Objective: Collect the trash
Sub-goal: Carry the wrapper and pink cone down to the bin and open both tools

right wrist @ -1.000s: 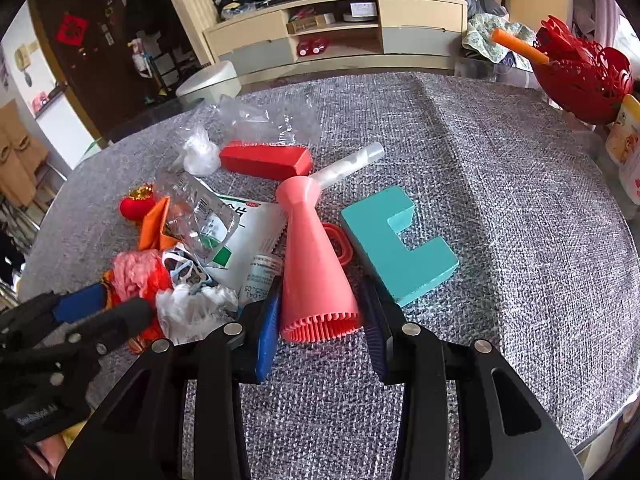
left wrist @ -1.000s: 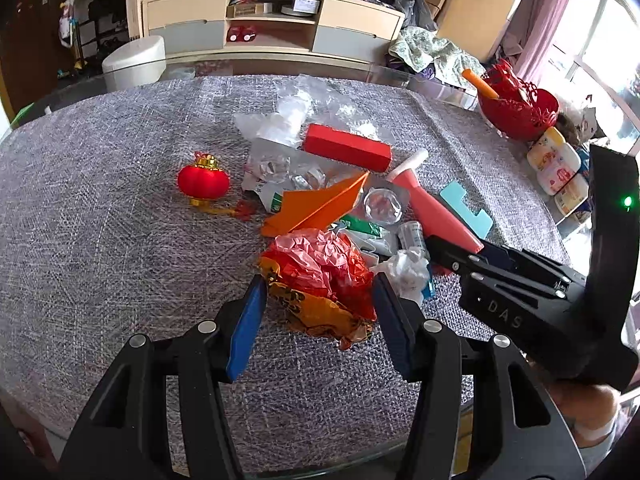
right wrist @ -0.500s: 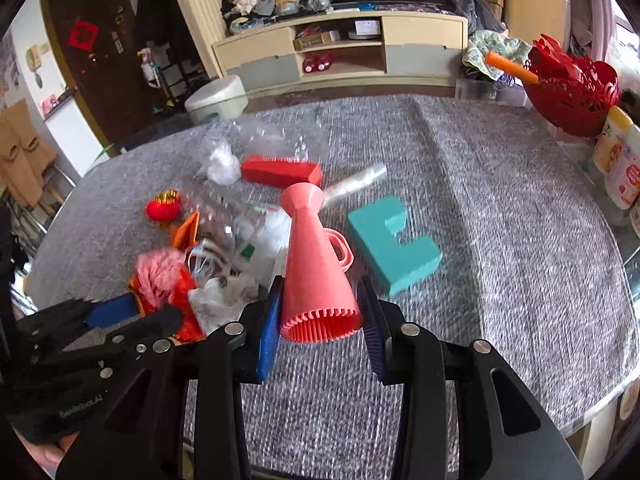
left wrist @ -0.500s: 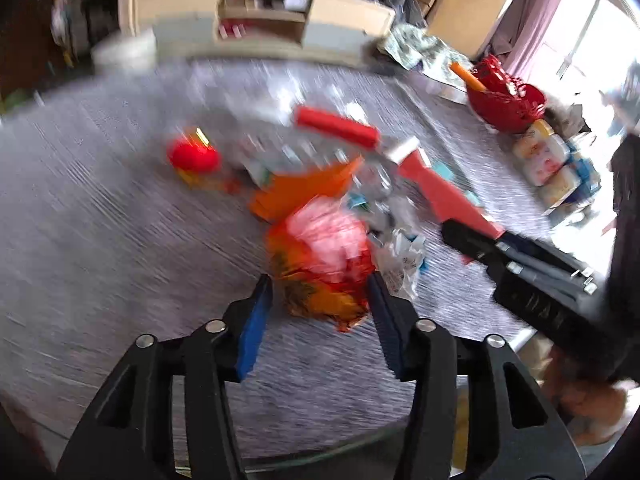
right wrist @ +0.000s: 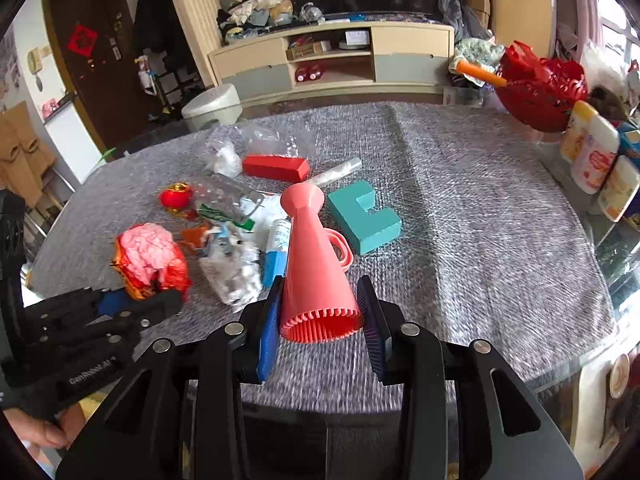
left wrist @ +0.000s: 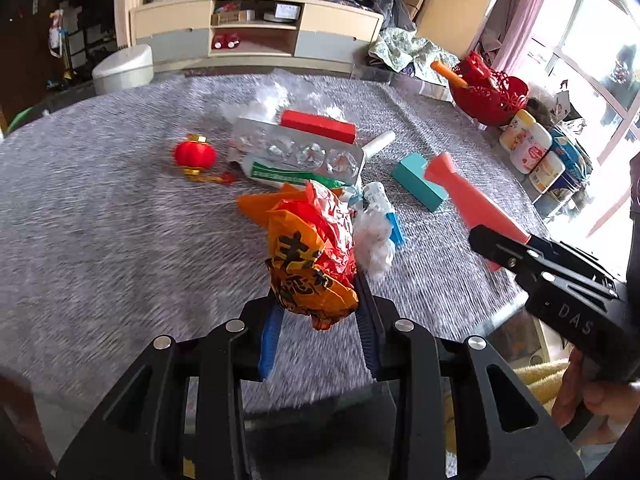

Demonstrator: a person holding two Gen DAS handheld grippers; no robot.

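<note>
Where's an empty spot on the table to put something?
Bare cloth lies right of the teal block, toward the red basket, and left of the red lantern. The middle is crowded around the clear tray.

The left gripper (left wrist: 318,312) closed on the crumpled orange-red wrapper (left wrist: 312,256) and lifted it off the grey tablecloth (left wrist: 100,220), toward the near edge. The right gripper (right wrist: 320,320) tightened around the pink cone (right wrist: 316,264) and raised it above the cloth, wide end nearest.
</note>
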